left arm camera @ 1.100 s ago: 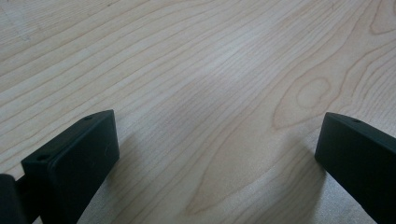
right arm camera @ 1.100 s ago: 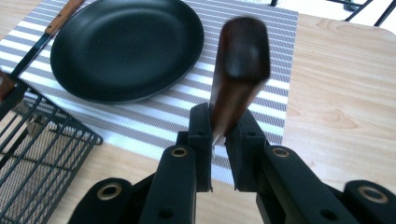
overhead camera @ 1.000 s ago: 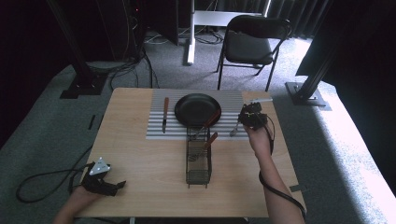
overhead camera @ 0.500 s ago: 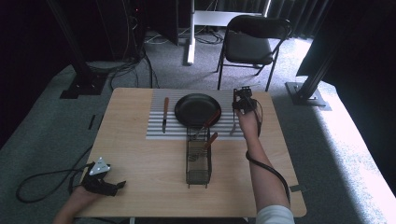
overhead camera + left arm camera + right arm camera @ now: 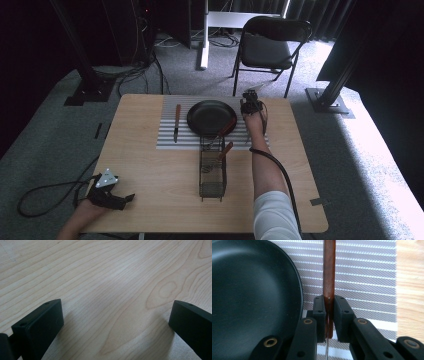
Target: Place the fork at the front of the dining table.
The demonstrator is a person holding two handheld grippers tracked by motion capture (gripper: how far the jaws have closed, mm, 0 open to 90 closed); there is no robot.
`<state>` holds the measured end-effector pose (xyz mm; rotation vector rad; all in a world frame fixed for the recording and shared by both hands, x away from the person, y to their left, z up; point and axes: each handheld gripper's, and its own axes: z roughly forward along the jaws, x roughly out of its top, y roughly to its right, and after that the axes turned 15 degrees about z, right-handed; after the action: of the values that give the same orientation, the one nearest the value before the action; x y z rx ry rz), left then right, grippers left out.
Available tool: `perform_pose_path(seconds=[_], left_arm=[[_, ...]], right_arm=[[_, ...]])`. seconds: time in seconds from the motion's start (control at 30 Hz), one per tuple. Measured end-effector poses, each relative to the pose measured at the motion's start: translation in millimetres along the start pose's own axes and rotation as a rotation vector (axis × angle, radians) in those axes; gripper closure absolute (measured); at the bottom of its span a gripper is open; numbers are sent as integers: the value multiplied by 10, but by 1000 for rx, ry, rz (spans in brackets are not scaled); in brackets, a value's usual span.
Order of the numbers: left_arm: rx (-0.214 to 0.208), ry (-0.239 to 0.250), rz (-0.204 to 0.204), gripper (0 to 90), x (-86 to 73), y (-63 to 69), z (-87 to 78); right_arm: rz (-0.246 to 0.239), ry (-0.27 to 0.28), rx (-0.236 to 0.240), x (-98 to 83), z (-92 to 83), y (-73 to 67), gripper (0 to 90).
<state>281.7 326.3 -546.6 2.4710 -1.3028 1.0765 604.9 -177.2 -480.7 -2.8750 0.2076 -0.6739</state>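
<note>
My right gripper (image 5: pixel 329 300) is shut on a brown wooden utensil handle (image 5: pixel 329 270), which runs straight away from the jaws over the striped mat (image 5: pixel 362 277). A black pan (image 5: pixel 249 290) lies just to its left. From above, the right gripper (image 5: pixel 251 106) sits at the mat's far right corner, beside the pan (image 5: pixel 211 117). My left gripper (image 5: pixel 120 196) rests near the table's front left corner. Its jaws (image 5: pixel 117 315) stand wide open over bare wood, with nothing between them.
A wire basket (image 5: pixel 212 172) stands mid-table with two brown-handled utensils (image 5: pixel 226 148) leaning out of it toward the pan. A knife (image 5: pixel 176 122) lies on the mat's left part. A black chair (image 5: pixel 267 50) stands beyond the table. Cables trail from both grippers.
My right gripper has moved away from me and slightly left, from the mat's right side to the pan's far right rim. The left gripper has not moved.
</note>
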Motion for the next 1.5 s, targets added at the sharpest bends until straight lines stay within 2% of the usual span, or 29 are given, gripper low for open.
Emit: perform_pose_path(seconds=[0.03, 0.2, 0.27, 0.33, 0.4, 0.43, 0.47, 0.53, 0.57, 0.67, 0.7, 0.8, 1.03, 1.1, 1.2, 1.33, 1.5], left_arm=[[0, 0, 0, 0, 0, 0, 0], [0, 0, 0, 0, 0, 0, 0], [0, 0, 0, 0, 0, 0, 0], [0, 0, 0, 0, 0, 0, 0], [0, 0, 0, 0, 0, 0, 0], [0, 0, 0, 0, 0, 0, 0], [0, 0, 0, 0, 0, 0, 0], [0, 0, 0, 0, 0, -1, 0], [0, 0, 0, 0, 0, 0, 0], [3, -2, -2, 0, 3, 0, 2], [4, -3, -2, 0, 4, 0, 2], [5, -2, -5, 0, 4, 2, 2], [7, -3, -7, 0, 5, 4, 3], [7, -3, -7, 0, 5, 4, 3], [7, -3, -7, 0, 6, 4, 3], [9, -3, -9, 0, 7, 5, 4], [10, -3, -9, 0, 7, 5, 4]], right_arm=[[0, 0, 0, 0, 0, 0, 807], [13, -41, 1, -58, 227, -6, 801], [27, -31, 13, -65, 242, 15, 792], [20, -42, 6, -58, 240, 32, 705], [24, -35, 3, -49, 172, 70, 678], [30, -9, 16, -48, 56, 112, 647], [30, -9, 16, -48, 56, 112, 647], [36, -5, 33, -56, -46, 154, 591], [16, -3, 52, -92, -167, 192, 531], [10, -7, 65, -143, -243, 224, 505], [-1, -15, 80, -224, -302, 261, 484], [-14, -19, 77, -315, -335, 294, 481], [-7, -32, 102, -661, -358, 490, 518], [3, -29, 133, -772, -373, 538, 511], [3, -36, 154, -903, -376, 587, 497], [-16, -51, 150, -1040, -340, 612, 484], [-25, -52, 172, -1146, -301, 586, 484]])
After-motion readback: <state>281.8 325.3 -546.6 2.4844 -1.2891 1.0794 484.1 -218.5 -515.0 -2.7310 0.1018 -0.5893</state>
